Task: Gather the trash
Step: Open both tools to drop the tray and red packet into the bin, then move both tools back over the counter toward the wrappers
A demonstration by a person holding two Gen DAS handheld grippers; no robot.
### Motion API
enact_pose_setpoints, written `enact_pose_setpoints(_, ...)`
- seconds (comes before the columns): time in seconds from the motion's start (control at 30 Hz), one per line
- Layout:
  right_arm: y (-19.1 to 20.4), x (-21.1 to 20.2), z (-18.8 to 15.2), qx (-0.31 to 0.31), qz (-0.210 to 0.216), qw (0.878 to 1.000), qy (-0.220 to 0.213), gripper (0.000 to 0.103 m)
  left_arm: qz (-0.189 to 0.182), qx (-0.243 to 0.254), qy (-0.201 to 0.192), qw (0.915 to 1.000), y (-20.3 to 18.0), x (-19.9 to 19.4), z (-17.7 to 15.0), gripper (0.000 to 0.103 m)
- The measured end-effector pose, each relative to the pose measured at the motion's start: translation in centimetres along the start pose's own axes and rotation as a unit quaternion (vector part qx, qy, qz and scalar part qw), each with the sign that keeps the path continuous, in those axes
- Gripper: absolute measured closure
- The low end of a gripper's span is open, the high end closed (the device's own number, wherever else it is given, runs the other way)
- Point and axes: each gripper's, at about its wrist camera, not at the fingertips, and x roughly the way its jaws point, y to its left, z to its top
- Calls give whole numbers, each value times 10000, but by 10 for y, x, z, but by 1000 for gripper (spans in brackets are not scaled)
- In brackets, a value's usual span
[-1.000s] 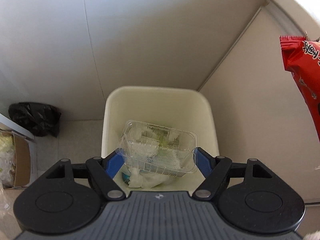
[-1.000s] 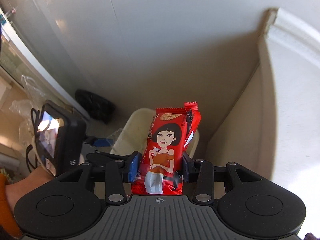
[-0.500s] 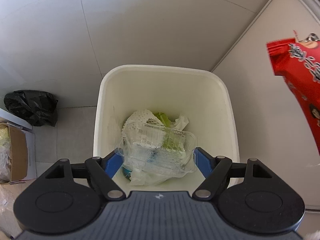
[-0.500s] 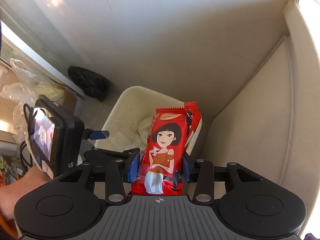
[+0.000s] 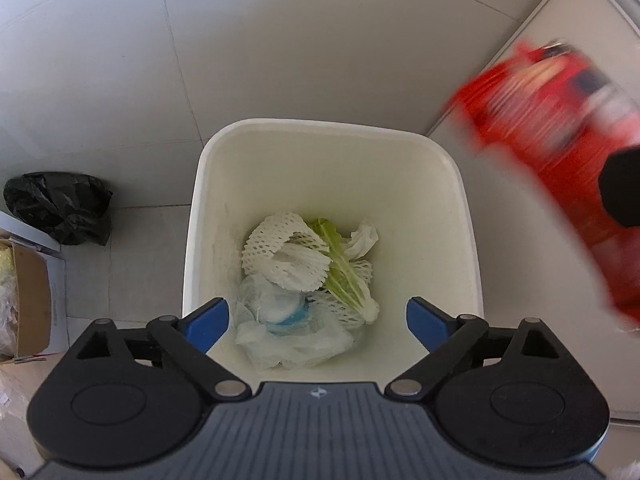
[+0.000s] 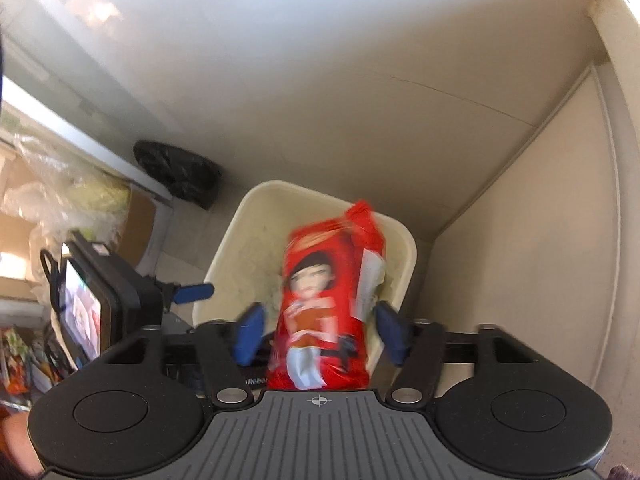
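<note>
A cream waste bin stands on the floor in a corner; it also shows in the right wrist view. In it lie white foam netting, a green leaf and crumpled tissue. My left gripper is open and empty above the bin's near rim. My right gripper is open above the bin. A red snack packet sits blurred between its fingers, free of the pads. The packet also shows blurred at the right in the left wrist view.
A black plastic bag lies on the floor left of the bin. A cardboard box with plastic in it stands further left. Walls close the corner behind and to the right of the bin.
My left gripper opened and the clear plastic container is gone from its fingers. My right gripper opened and the red packet is loose and blurred. Both grippers moved over the bin.
</note>
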Motion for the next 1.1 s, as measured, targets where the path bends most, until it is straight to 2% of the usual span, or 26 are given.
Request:
enact_pose_setpoints(0.53,-7,-6,-3,27,13,10000,-20,36,49,16,-9,10000,-6,-6,-3,8)
enact_pose_setpoints(0.77,-3,-2,-5,30,2,9998,-186,36,52,18,-58,10000,-7,-15,-3,8)
enact_pose_setpoints(1.1,-3,-19,-20,-57,27,9989,-462,36,86,12,-175,9998,-15,-41,-2,8)
